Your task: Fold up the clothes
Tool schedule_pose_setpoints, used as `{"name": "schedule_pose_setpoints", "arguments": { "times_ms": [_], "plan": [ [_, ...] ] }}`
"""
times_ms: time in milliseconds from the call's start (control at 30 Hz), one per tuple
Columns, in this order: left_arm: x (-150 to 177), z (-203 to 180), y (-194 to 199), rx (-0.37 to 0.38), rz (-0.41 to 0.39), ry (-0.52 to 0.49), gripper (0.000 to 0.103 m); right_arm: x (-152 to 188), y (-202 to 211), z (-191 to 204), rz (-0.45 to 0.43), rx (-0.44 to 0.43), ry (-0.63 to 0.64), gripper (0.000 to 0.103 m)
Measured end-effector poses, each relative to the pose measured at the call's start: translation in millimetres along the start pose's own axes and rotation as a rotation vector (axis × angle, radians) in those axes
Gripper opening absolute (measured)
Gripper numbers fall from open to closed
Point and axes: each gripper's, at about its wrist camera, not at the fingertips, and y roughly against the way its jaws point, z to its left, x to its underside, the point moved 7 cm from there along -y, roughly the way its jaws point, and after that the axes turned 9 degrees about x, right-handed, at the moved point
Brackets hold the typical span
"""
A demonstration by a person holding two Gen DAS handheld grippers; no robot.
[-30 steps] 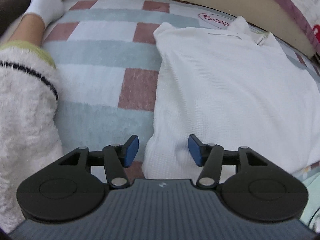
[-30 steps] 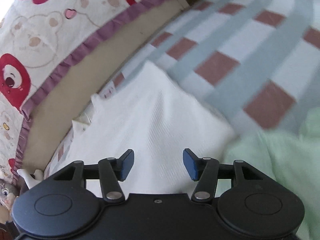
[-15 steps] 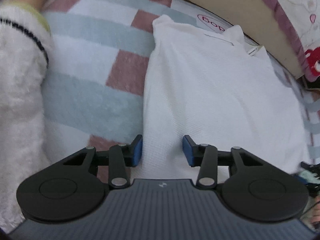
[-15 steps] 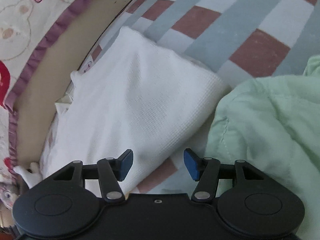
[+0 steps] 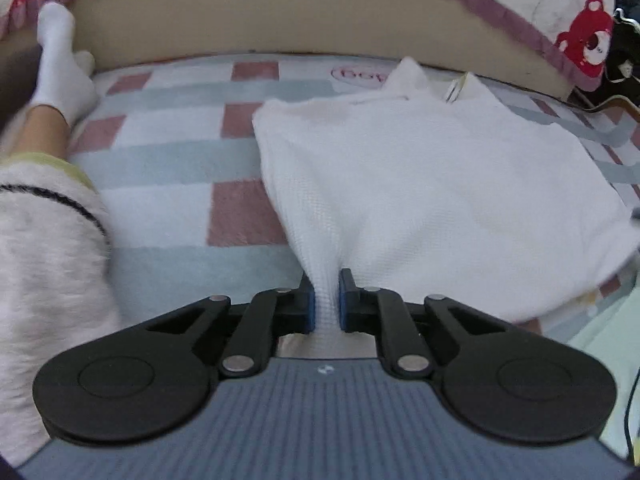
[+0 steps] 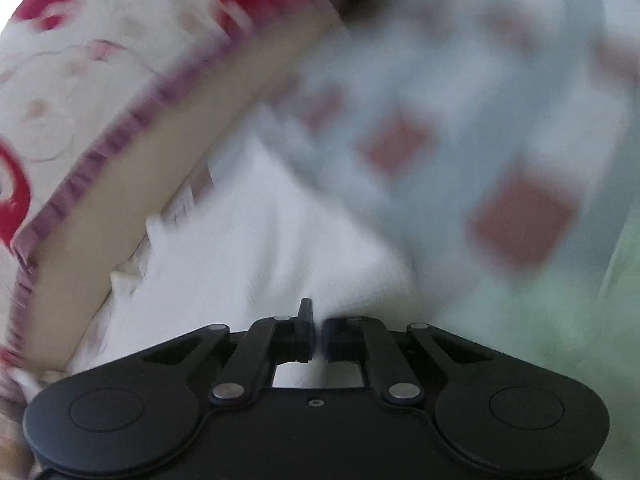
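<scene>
Checked bedding (image 5: 168, 168) is spread under the white garment (image 5: 420, 184), which runs lengthwise away from both grippers toward the headboard (image 5: 280, 20). Its near edge is pinched at one corner by the left gripper (image 5: 325, 304), jaws narrow on bunched cloth, and apparently by the right gripper (image 6: 317, 332), nearly closed, though blurred.

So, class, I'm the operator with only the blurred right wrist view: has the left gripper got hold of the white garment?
Observer: Yes, the left gripper is shut on the white garment's near edge, with cloth bunched between its fingers.
Operator: Anything beside the garment there?
Observer: A foot in a white sock rests at the checked blanket's far left, apart from the garment.
Operator: Is the rest flat?
Observer: Mostly; a label shows at its far edge.
</scene>
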Motion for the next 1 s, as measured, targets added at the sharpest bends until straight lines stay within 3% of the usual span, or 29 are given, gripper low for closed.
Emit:
{"name": "schedule_pose_setpoints", "arguments": {
  "times_ms": [167,233,367,433,567,600,733,833,900,1000],
  "plan": [
    [28,32,-20,-0.134,0.166,0.059,0.004,-2,8,-1,-0.023,0.040,0.038,0.004],
    [22,33,-12,-0.091,0.129,0.097,0.004,-3,11,-2,-0.033,0.056,0.053,0.004],
    [0,2,9,-0.068,-0.001,-0.017,0.009,-5,17,-3,-0.051,0.088,0.083,0.004],
    [-6,-25,12,0.014,-0.040,-0.052,0.014,-6,20,-3,-0.061,0.104,0.098,0.004],
    [-10,-88,-5,0.131,-0.009,-0.146,0.035,-4,25,-5,-0.041,0.111,0.066,0.005],
    [-10,-104,-12,0.140,0.006,-0.174,0.036,-4,25,-6,-0.037,0.106,0.055,0.011],
    [-12,-158,-37,0.216,0.022,-0.222,0.041,-2,15,-14,0.016,0.058,-0.048,0.013],
    [-20,-186,-43,0.314,-0.010,-0.214,0.038,3,8,-17,0.073,-0.001,-0.122,0.031],
    [-25,-196,-53,0.333,0.000,-0.209,0.038,6,5,-13,0.074,-0.021,-0.112,0.048],
    [-17,-196,-81,0.323,0.083,-0.158,0.038,6,-8,-6,0.056,-0.013,-0.073,0.056]
  ]
}}
